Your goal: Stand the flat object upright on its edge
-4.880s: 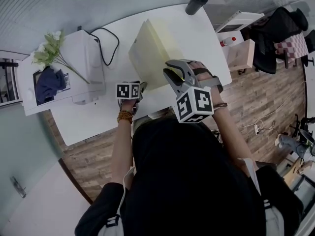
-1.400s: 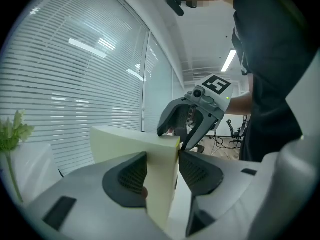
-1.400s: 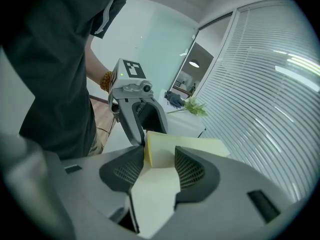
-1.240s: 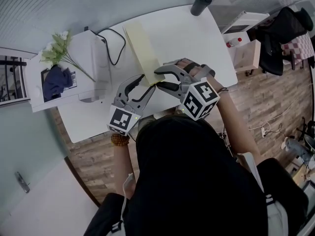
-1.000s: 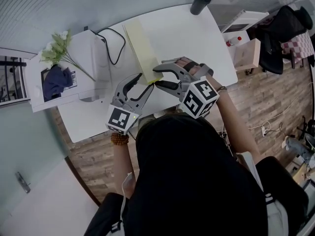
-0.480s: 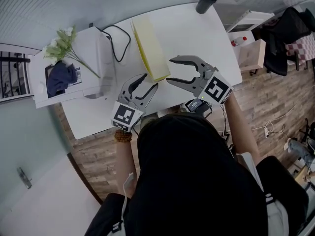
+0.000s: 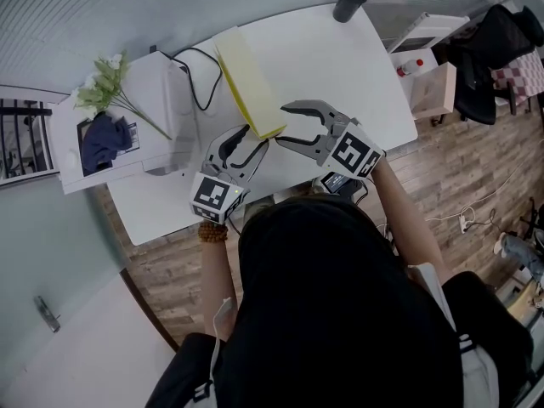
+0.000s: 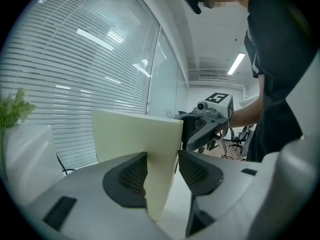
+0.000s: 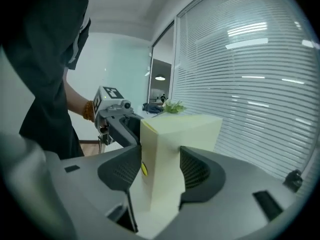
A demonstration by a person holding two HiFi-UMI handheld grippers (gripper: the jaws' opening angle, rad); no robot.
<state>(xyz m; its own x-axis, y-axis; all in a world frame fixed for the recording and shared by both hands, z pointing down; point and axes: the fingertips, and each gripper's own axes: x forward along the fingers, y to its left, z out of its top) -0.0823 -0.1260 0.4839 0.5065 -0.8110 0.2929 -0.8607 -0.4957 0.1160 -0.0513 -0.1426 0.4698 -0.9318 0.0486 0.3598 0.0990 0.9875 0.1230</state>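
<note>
Pale-yellow flat box (image 7: pixel 249 83) on edge: likely light, stiff, tippy; pinch broad faces low. Left gripper (image 7: pixel 255 143) straddles it, not clamped; right gripper (image 7: pixel 282 124) jaws just opening, box between.

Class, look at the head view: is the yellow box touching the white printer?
Apart. The head view shows a strip of bare table between the yellow box and the printer.

Left hand-held gripper (image 7: pixel 253 140) agape; right hand-held gripper (image 7: pixel 283 124) just opening; sheet (image 7: pixel 242 75) between both.
</note>
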